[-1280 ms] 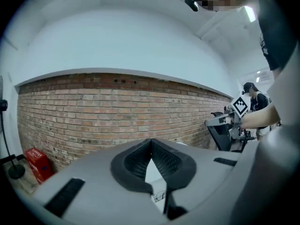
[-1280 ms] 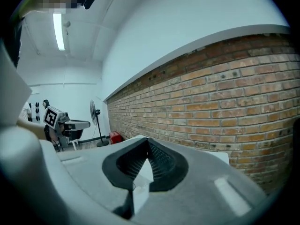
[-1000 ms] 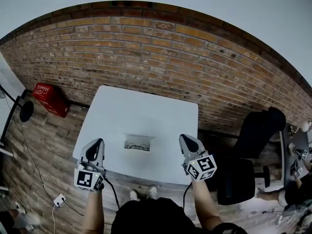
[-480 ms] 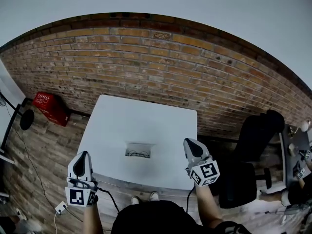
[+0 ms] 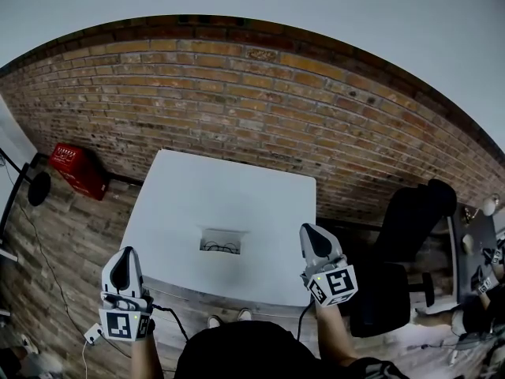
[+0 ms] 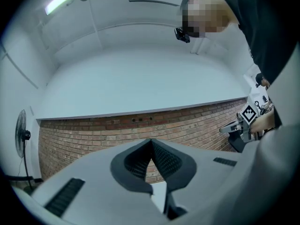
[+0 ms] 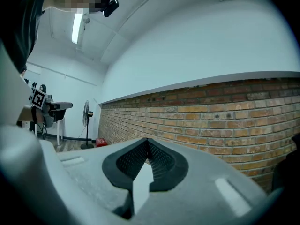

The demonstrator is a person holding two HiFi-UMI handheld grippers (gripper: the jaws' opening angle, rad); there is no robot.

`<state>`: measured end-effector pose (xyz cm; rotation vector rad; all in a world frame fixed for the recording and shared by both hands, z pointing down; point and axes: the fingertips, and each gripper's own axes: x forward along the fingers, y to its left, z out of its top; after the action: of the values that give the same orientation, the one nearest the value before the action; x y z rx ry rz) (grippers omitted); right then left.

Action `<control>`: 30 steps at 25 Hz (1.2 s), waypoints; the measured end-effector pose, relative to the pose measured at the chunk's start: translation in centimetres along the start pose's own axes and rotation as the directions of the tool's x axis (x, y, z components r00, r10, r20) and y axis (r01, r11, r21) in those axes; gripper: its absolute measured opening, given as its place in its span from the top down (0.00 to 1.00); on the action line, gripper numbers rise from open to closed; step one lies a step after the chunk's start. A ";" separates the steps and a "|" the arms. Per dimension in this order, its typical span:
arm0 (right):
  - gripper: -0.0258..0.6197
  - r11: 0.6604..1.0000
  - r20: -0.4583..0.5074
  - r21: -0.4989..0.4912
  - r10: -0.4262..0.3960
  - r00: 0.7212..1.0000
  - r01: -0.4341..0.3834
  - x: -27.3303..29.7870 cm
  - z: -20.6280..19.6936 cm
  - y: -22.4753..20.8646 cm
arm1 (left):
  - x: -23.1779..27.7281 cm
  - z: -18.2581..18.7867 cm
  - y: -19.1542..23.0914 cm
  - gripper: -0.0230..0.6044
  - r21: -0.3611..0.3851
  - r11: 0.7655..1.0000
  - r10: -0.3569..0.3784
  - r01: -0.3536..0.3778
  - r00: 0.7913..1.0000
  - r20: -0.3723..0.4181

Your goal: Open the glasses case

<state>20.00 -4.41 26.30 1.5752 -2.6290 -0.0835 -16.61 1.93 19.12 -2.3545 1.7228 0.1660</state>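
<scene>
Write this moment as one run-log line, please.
glasses case: open on white table, glasses inside | left gripper: shut, empty | right gripper: shut, empty

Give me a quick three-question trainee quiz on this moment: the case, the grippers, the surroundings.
1. True or false: the glasses case on the white table is open, with glasses inside.
2. The left gripper has its jaws: A) together and empty; B) wide apart; C) closed on the case.
3. Fill in: in the head view, the red crate stands on the floor to the table's ___.
Key: 1 true; 2 A; 3 left.
</scene>
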 end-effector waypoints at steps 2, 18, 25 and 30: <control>0.95 1.000 0.005 -0.011 -0.010 1.000 0.010 -0.5 0.1 0.0 | -0.1 0.2 -0.1 0.95 0.001 1.000 0.016 -0.016 1.000 -0.010; 0.95 1.000 0.025 0.001 -0.010 1.000 0.010 -1.1 0.1 1.4 | -1.6 -0.1 0.3 0.95 -0.032 0.997 0.064 -0.065 0.997 -0.030; 0.95 1.000 0.010 -0.003 -0.015 1.000 0.015 -1.7 -0.4 1.5 | -1.6 -0.2 -0.4 0.95 -0.018 0.999 0.032 -0.032 0.999 -0.009; 0.95 1.000 0.002 0.001 -0.008 1.000 0.008 -1.7 -0.8 1.9 | -1.5 -0.7 -0.6 0.95 -0.027 0.999 0.027 -0.028 0.999 -0.025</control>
<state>19.19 -2.05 27.15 1.5873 -2.6244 -0.0841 -16.49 3.35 20.24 -2.3629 1.7763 0.1666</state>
